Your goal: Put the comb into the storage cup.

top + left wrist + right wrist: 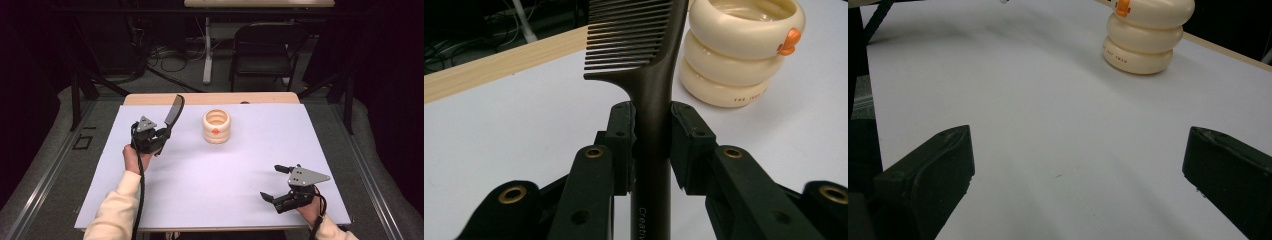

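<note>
Evidently the left tool (651,145) clamps the comb (651,75) at its stiff, slick handle (light plastic); the right tool (280,182) gapes empty.

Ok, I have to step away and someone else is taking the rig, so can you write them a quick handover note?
Left hand-held gripper: shut on the comb handle, teeth end raised off the table, left of the cup.
Right hand-held gripper: open, holds nothing, low over the table's near right.
Done: comb picked up.
Left: probably stand the comb in the cup, which sits upright at the far middle.
</note>
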Tool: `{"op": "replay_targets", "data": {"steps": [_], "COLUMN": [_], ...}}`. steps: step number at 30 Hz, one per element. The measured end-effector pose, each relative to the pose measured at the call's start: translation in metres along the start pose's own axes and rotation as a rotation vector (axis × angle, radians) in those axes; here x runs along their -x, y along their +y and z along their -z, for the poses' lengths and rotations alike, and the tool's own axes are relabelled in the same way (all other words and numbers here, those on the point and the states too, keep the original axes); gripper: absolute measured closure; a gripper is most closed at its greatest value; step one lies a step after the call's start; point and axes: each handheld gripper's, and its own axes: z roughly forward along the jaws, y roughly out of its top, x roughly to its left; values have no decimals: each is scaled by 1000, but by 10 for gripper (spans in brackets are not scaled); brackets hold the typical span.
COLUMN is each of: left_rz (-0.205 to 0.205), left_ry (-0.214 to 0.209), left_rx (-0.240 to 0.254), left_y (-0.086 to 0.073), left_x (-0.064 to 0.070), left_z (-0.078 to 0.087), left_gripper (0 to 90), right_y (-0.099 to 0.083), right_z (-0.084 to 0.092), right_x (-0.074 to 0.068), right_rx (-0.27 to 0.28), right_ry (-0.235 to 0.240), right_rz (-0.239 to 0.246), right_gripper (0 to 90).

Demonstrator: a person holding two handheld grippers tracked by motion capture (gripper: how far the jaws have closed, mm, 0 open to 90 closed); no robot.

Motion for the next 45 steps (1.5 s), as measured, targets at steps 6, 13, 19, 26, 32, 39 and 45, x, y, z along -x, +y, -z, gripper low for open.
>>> {"op": "replay_targets", "data": {"steps": [6, 13, 19, 26, 32, 39, 45], "left_rz": [21, 34, 37, 29, 24, 12, 3], "left_ry": [-25, -33, -35, -45, -56, -70, -77], "left_rx": [17, 37, 51, 68, 80, 86, 93], "left_y": [1, 4, 6, 12, 16, 22, 26], "left_x": [1, 1, 3, 5, 8, 13, 15], "left_z": [-2, -3, -5, -5, -6, -7, -8], "left_gripper": [722, 722, 722, 722, 722, 722, 722], "right_y": [0, 0, 0, 0, 0, 0, 0], "right_z": [-1, -1, -1, -1, -1, -1, -1], "right_x": [0, 0, 0, 0, 0, 0, 0], "right_rx": [-3, 0, 3, 1, 0, 2, 4], "right_ry": [0, 1, 1, -1, -2, -1, -2], "right_rz": [4, 5, 2, 2, 4, 1, -1], "right_gripper": [0, 0, 0, 0, 0, 0, 0]}}
